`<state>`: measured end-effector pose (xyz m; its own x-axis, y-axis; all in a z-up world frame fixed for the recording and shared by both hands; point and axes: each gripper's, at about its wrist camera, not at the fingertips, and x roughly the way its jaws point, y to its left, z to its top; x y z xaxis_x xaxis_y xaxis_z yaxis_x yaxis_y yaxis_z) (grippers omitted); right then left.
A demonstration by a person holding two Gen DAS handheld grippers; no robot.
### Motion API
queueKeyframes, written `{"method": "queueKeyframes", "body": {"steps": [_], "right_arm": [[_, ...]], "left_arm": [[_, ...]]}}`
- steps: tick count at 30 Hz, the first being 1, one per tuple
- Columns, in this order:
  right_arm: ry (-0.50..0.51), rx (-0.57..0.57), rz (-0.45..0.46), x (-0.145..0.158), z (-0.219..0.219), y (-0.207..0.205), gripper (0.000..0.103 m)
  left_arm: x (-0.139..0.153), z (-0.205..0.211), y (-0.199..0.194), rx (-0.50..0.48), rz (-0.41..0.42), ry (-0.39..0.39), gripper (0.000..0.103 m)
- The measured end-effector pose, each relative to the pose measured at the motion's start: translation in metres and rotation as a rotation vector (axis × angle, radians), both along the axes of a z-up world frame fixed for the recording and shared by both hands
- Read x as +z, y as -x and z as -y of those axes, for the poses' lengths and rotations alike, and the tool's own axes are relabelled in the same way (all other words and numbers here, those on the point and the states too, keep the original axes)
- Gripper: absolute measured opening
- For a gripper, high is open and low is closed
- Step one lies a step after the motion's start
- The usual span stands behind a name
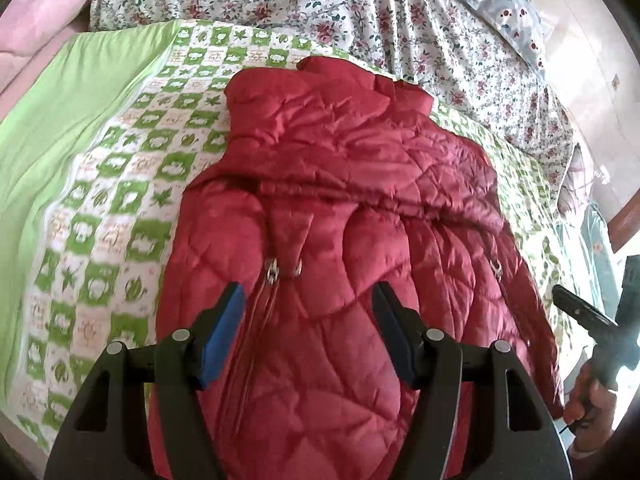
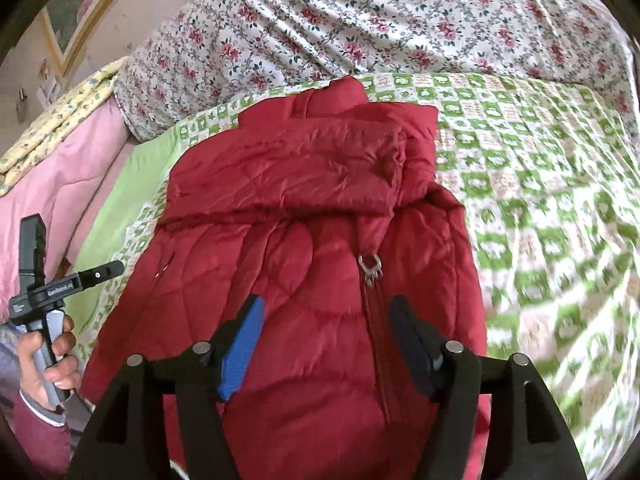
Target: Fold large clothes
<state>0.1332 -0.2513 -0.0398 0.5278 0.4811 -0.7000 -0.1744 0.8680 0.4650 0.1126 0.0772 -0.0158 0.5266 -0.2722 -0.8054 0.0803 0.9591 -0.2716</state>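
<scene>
Left gripper (image 1: 308, 312) and right gripper (image 2: 326, 326), jaws spread and holding nothing, poised above red quilted jacket (image 1: 340, 216). Jacket laid flat on green-checked blanket (image 1: 120, 184) atop bed, floral quilt (image 1: 320, 8) beyond; upper part apparently already turned down across the body, zipper pull (image 2: 370, 266) exposed. Further folds into a compact bundle judged still outstanding.

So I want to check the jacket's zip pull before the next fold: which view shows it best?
The right wrist view: the metal zip pull sits sharp and central on the red jacket, just beyond the open jaws. The left wrist view shows it too, but smaller, blurrier and partly tucked beside a fold.
</scene>
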Motion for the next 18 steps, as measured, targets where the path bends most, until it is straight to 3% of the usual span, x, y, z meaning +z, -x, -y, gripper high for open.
{"method": "queueKeyframes", "body": {"steps": [18], "right_arm": [[-0.050, -0.139, -0.044, -0.008, 0.051, 0.084, 0.076]], "left_arm": [[-0.016, -0.044, 0.084, 0.028, -0.014, 0.015, 0.069]]}}
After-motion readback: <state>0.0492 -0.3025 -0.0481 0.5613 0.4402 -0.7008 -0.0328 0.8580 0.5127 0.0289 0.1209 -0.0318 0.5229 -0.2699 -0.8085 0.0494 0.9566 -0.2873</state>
